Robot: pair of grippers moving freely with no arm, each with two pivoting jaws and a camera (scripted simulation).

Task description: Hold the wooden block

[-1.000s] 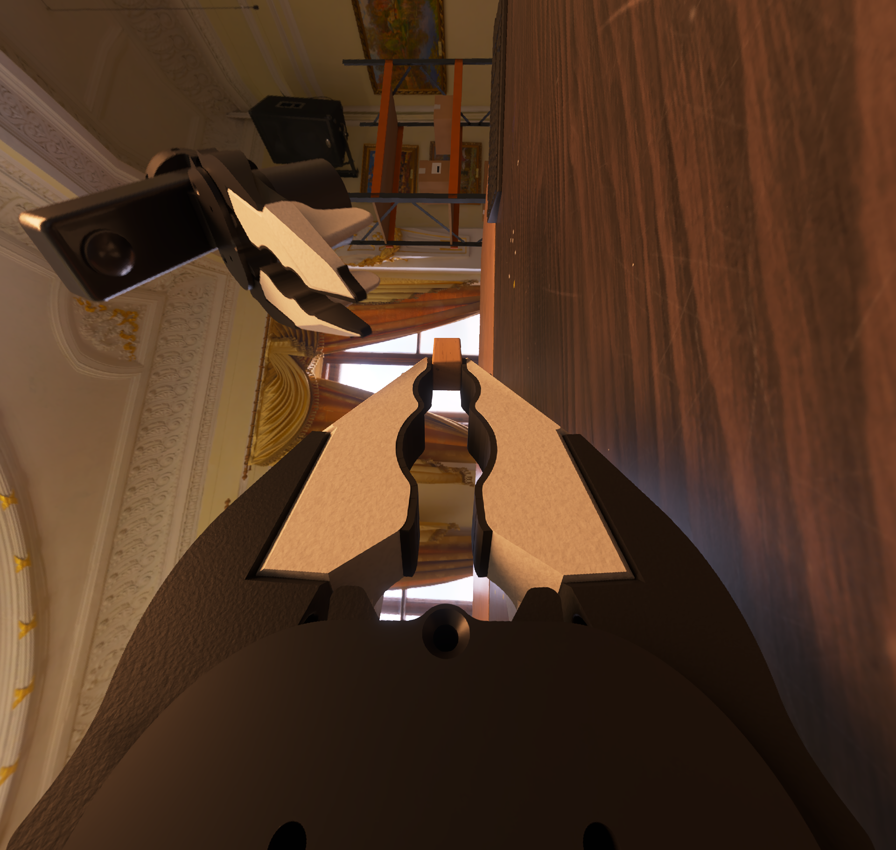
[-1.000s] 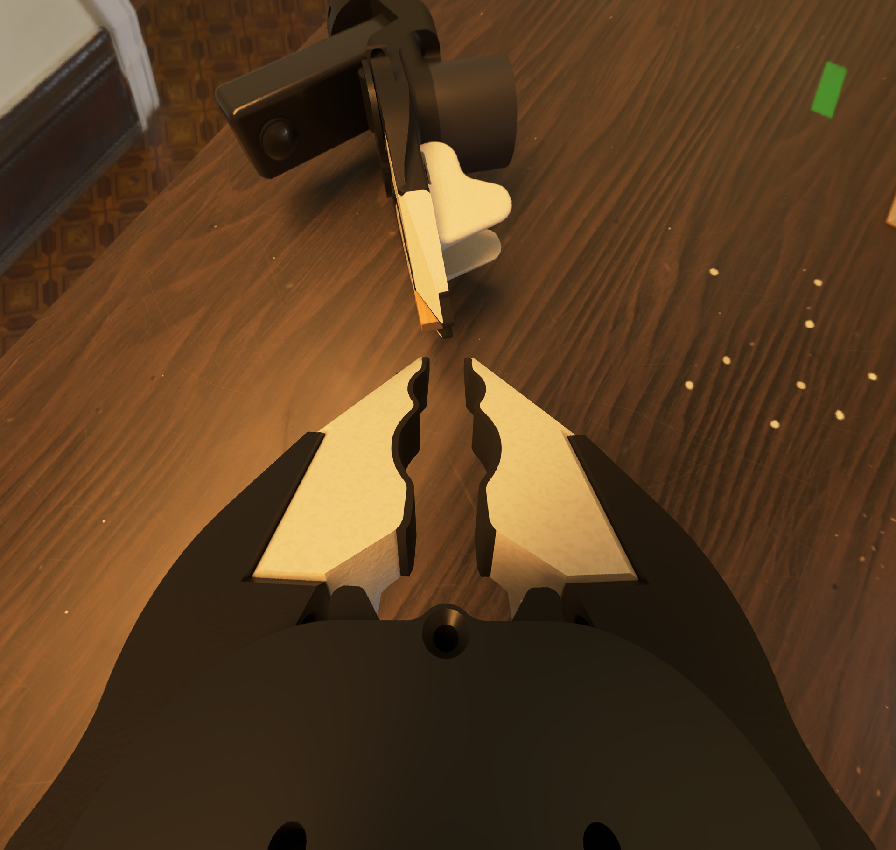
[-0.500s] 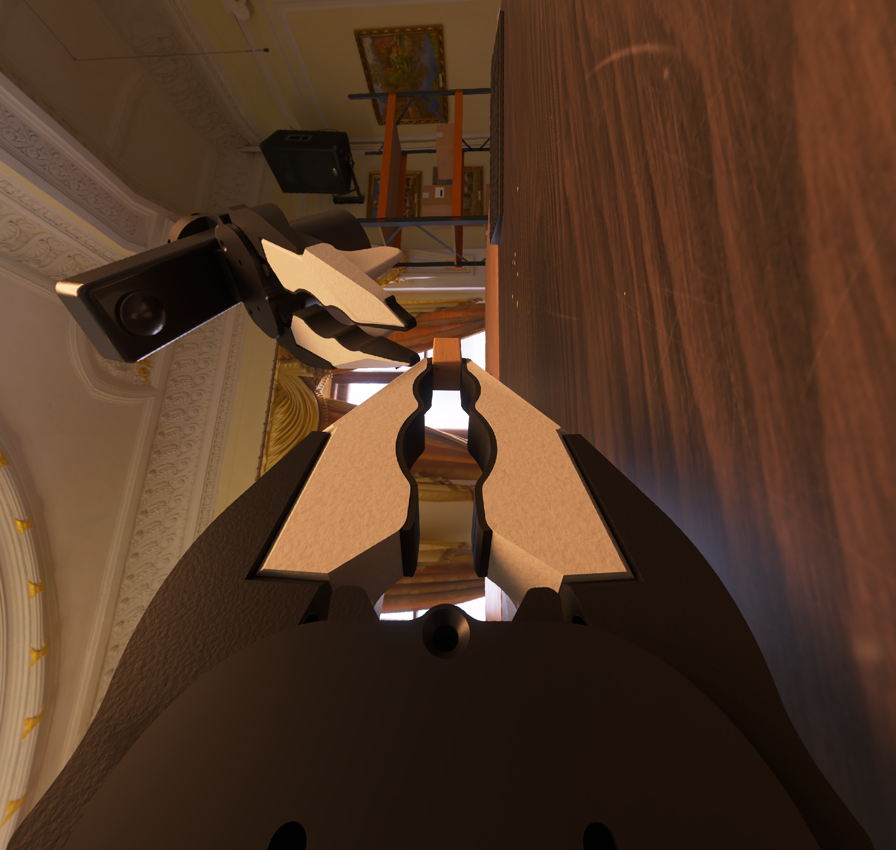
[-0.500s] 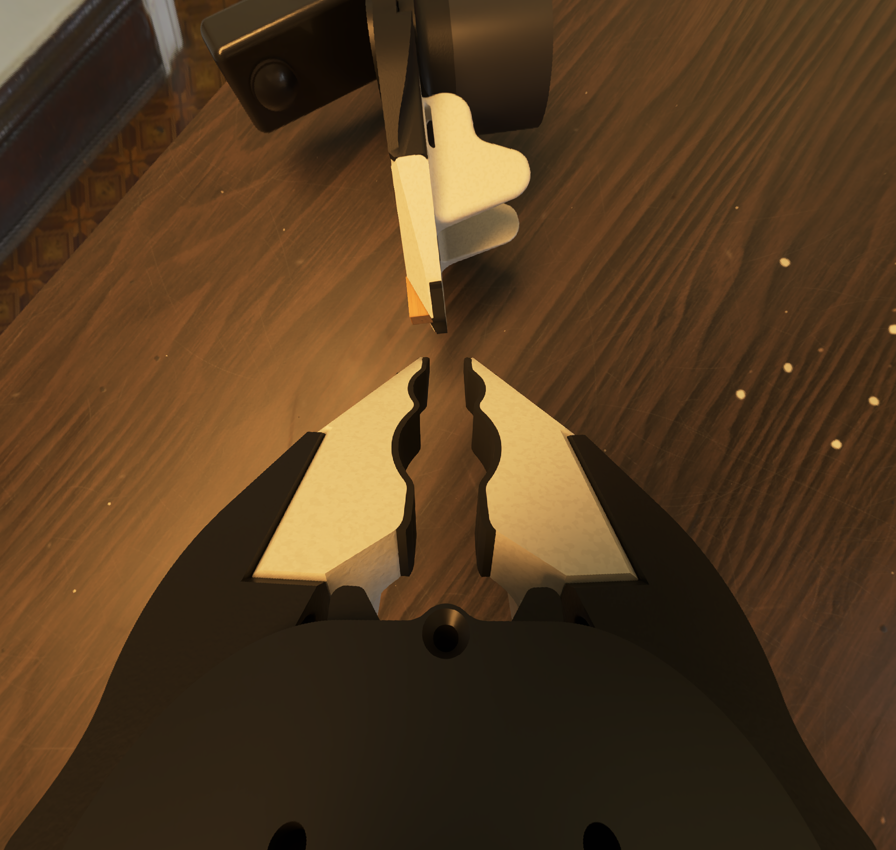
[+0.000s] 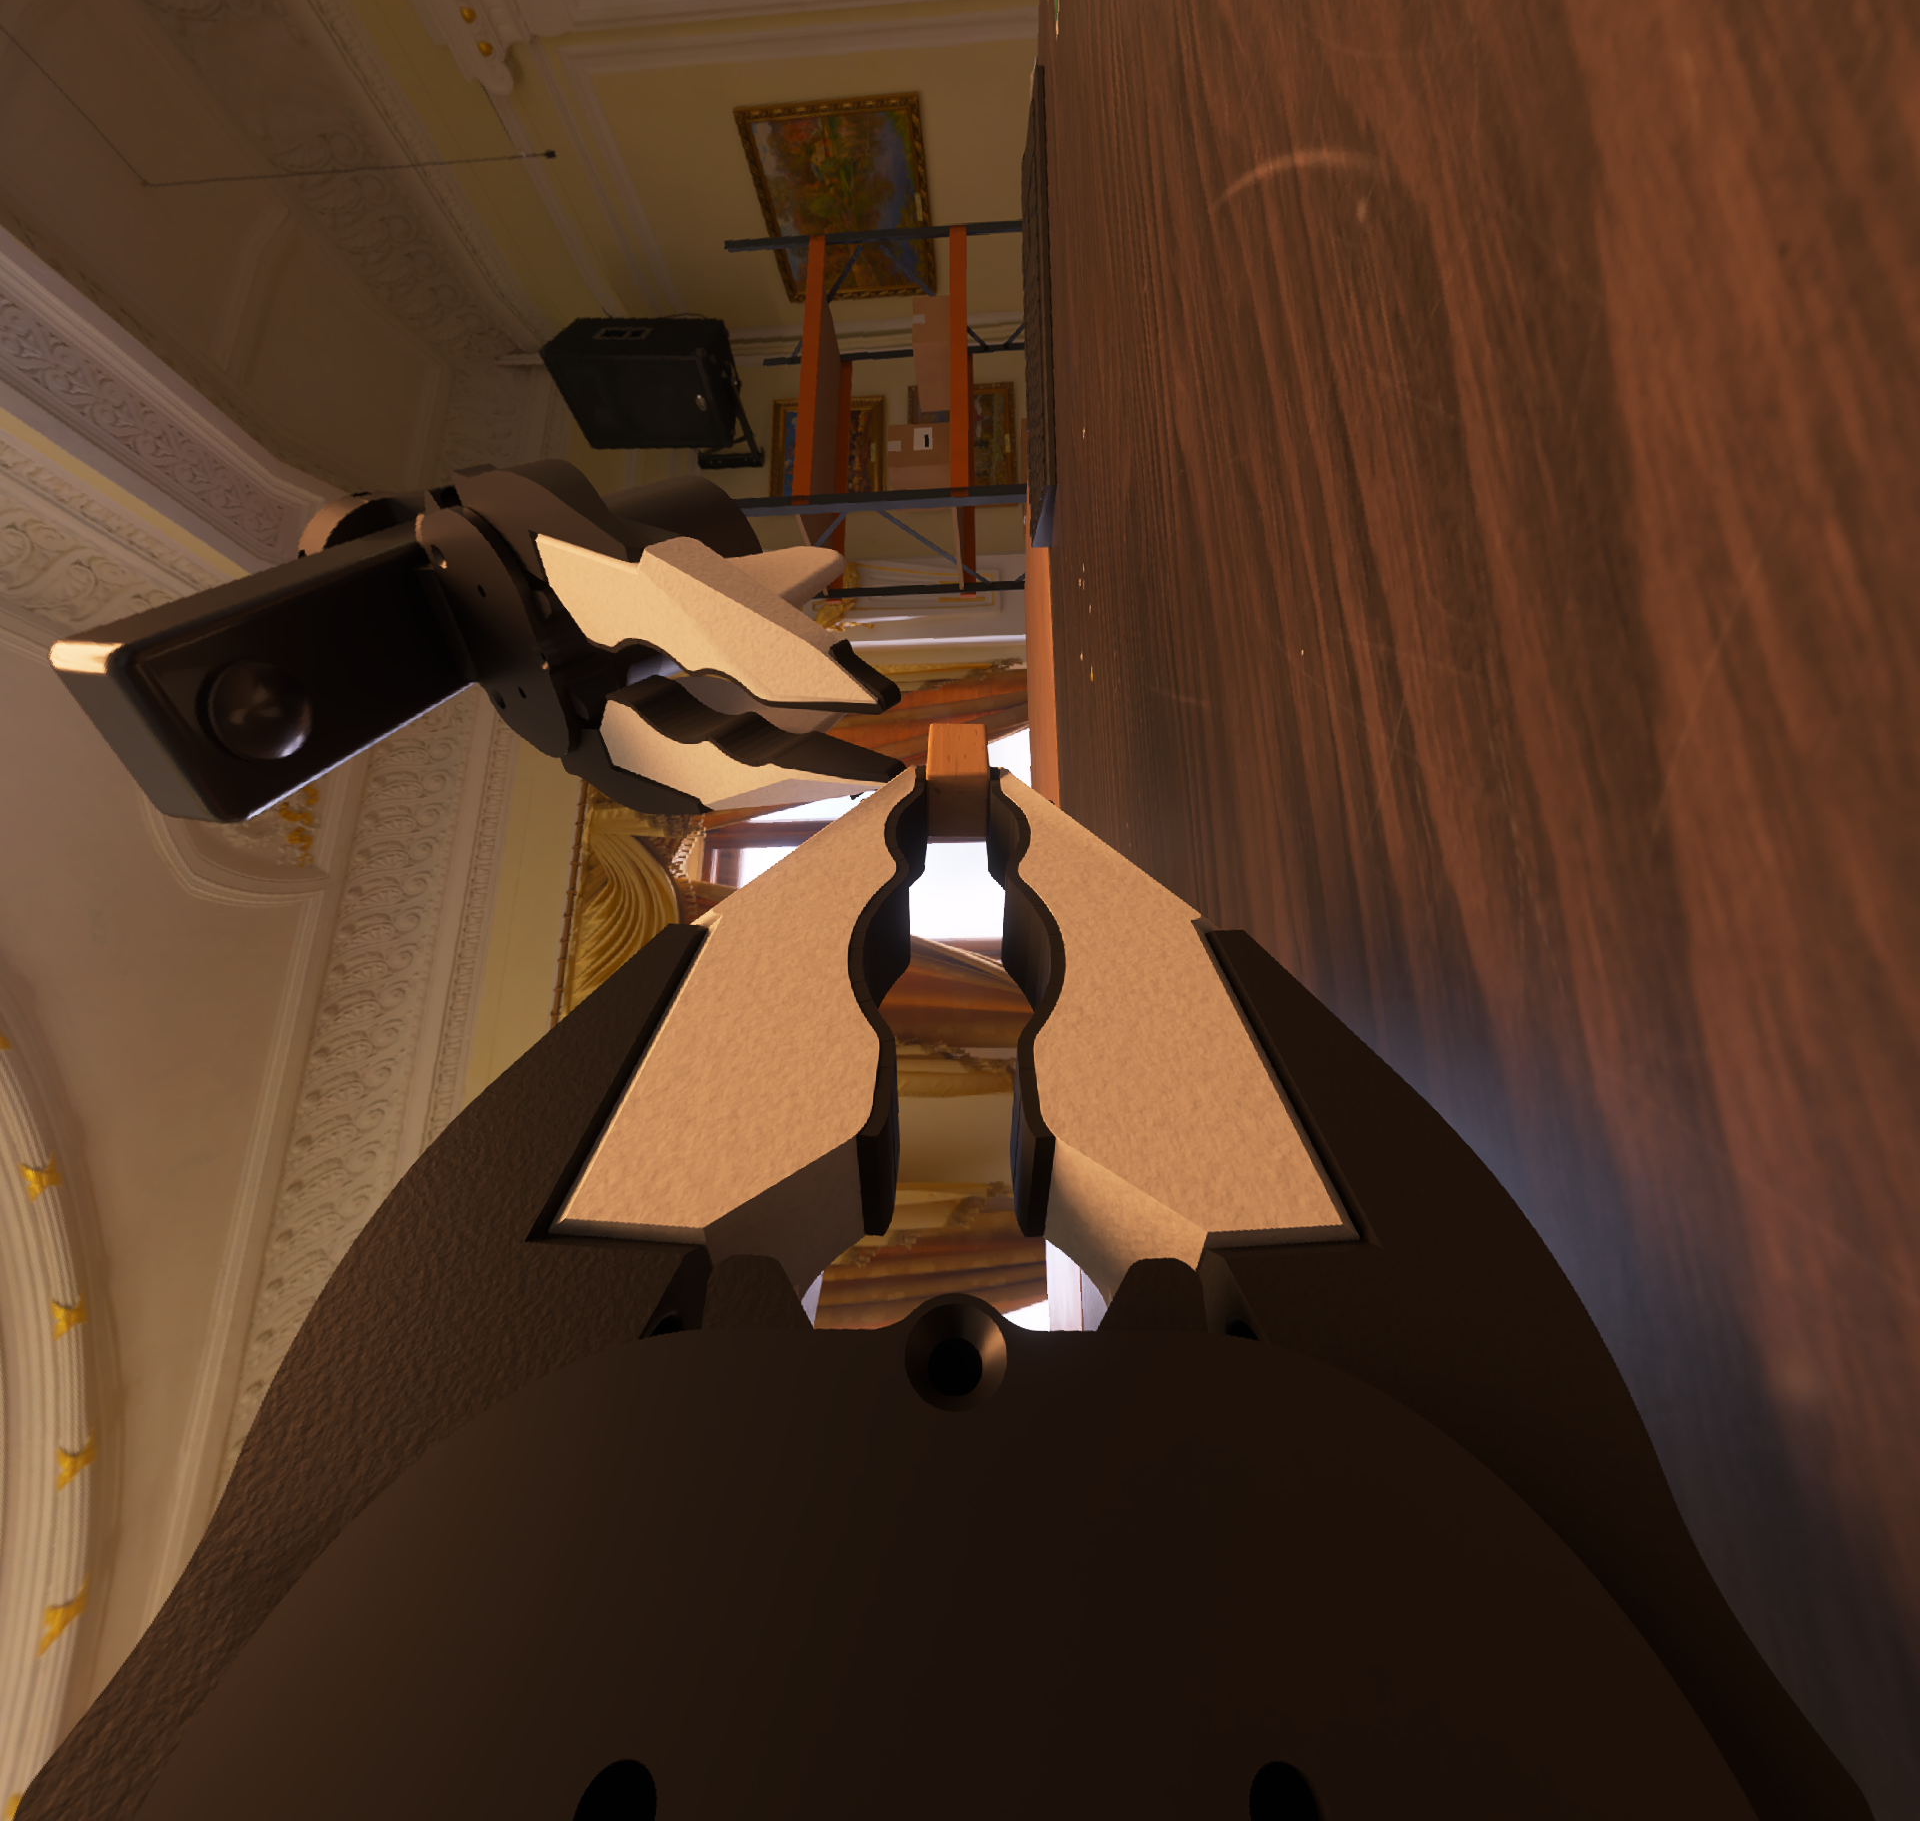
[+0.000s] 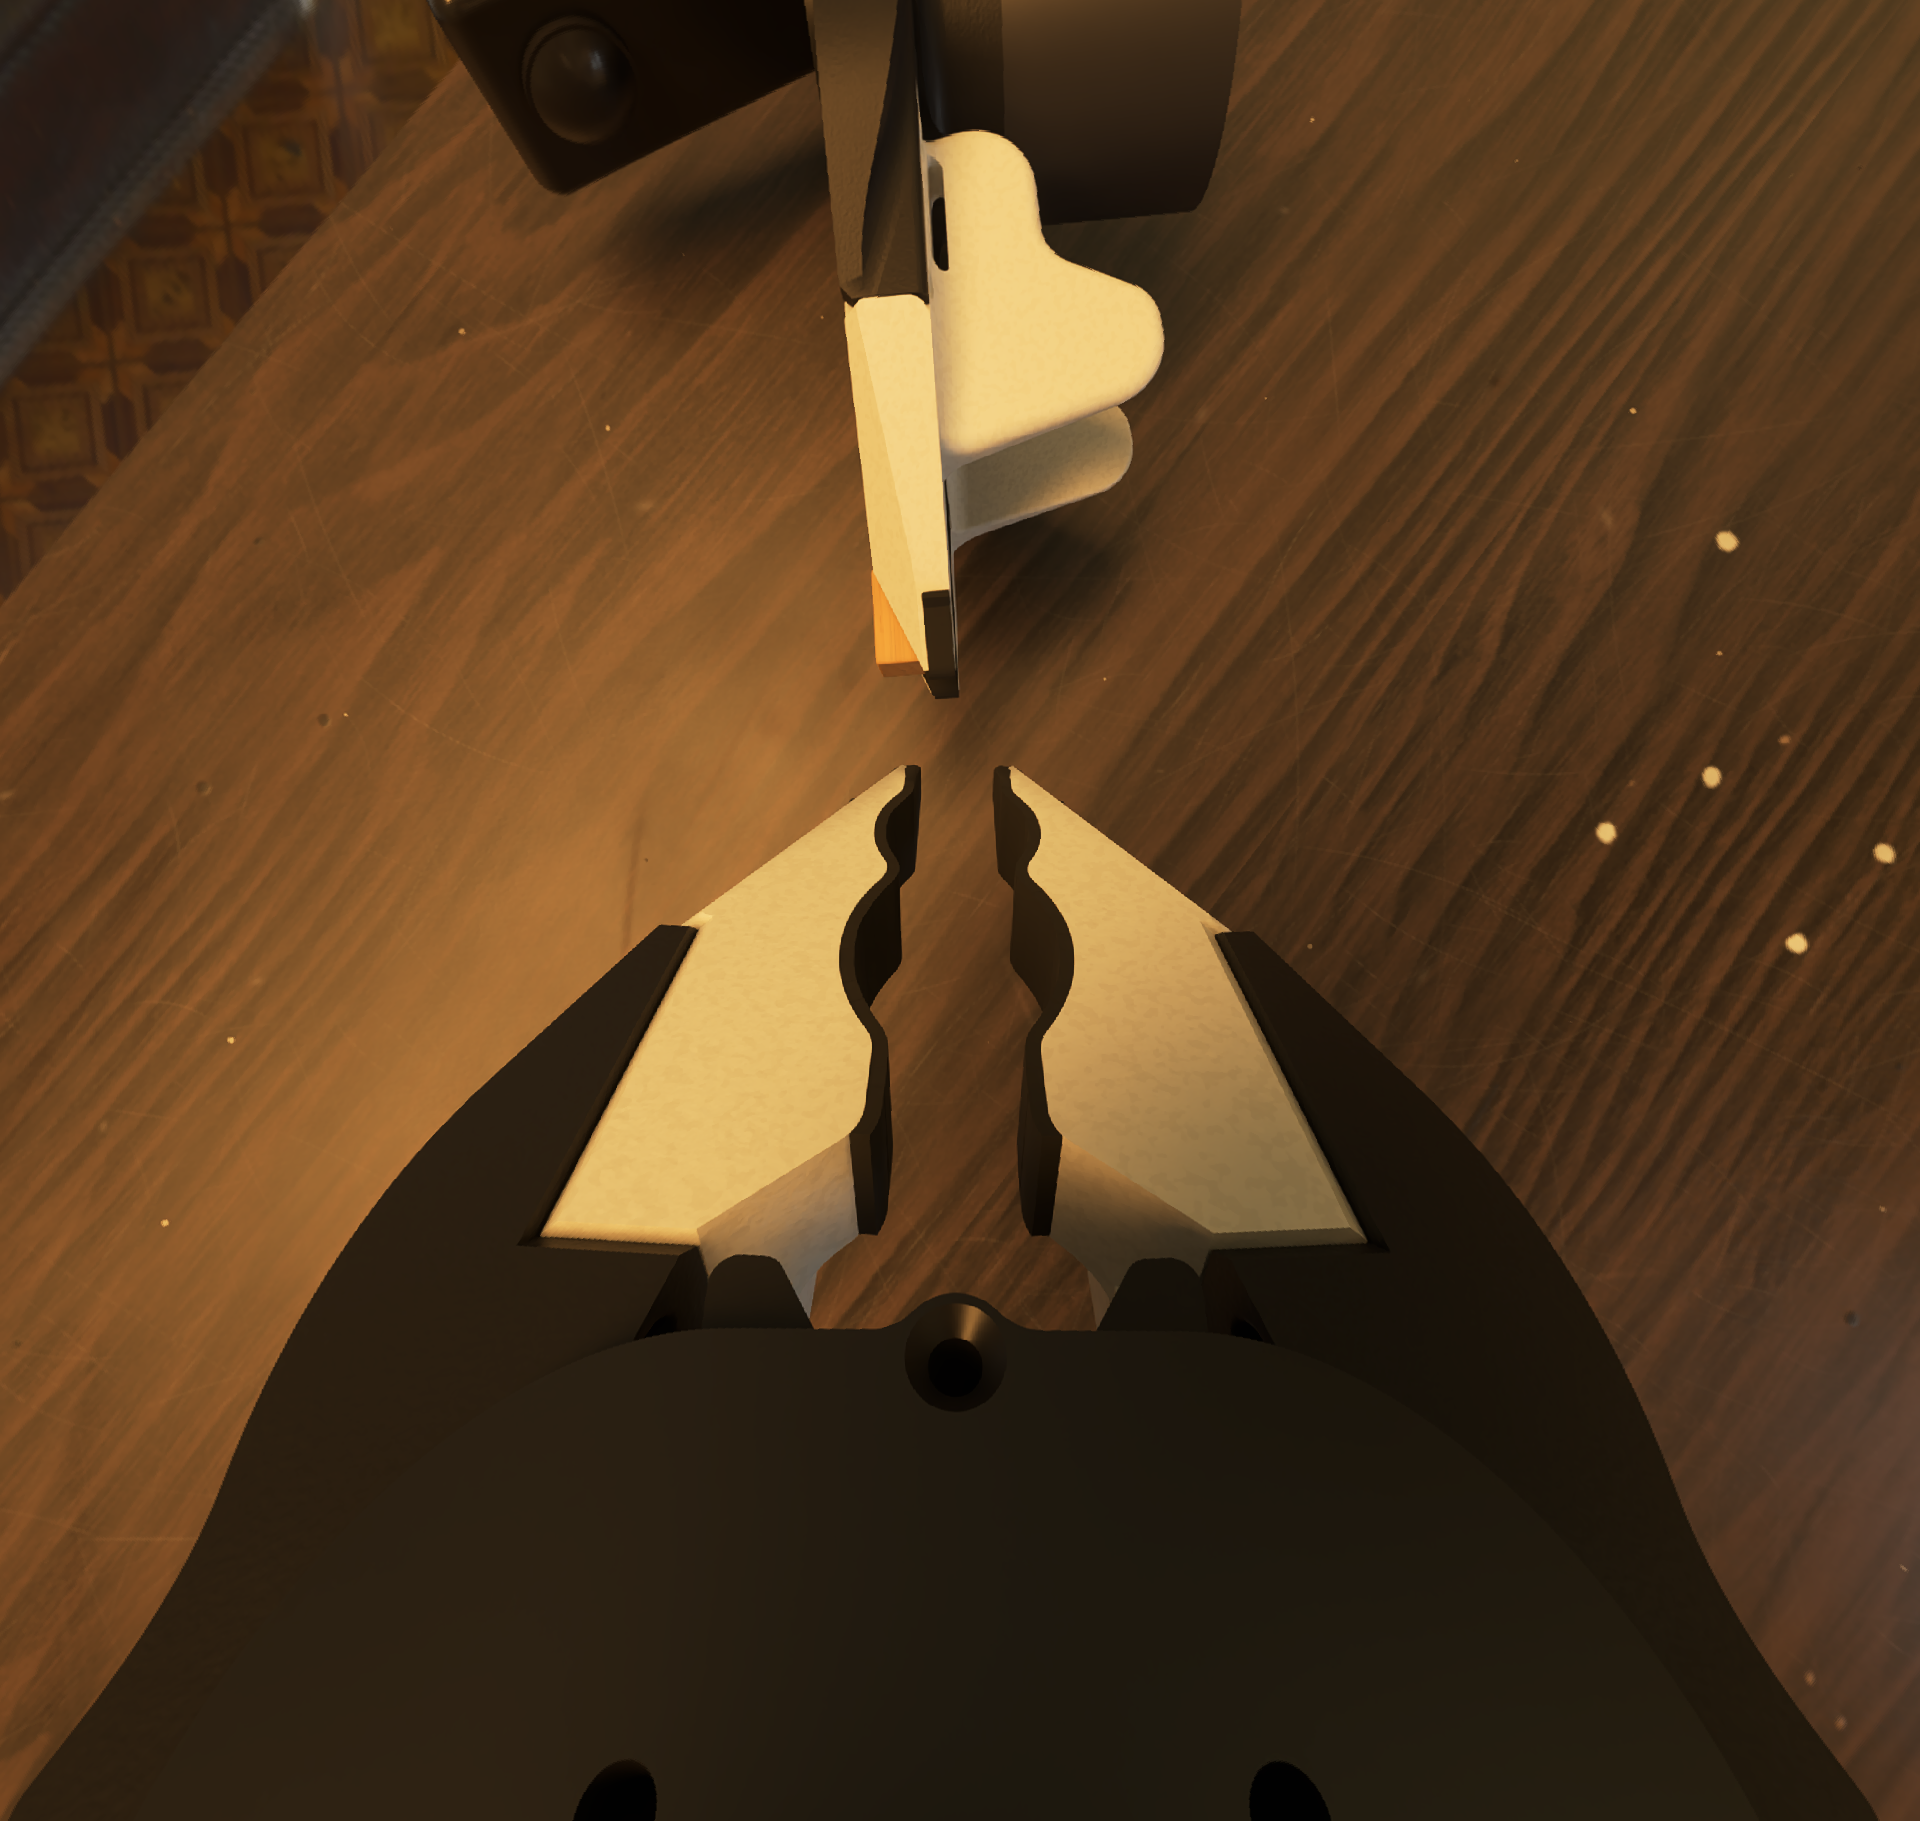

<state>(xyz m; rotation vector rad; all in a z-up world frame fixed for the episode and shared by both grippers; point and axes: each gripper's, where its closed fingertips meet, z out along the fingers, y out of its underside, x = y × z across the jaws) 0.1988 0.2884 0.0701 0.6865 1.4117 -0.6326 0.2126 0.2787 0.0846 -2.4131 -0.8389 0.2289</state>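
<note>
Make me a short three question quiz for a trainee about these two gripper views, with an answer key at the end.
1. True or false: the left gripper is shut on the wooden block.
2. Multiple choice: the right gripper is A) gripping the block, B) open with nothing between its fingers, C) resting flat on the table.
3. Fill in: in the right wrist view, the block shows as a small orange piece at the left gripper's ____.

Key: 1 true; 2 B; 3 fingertips.
</note>
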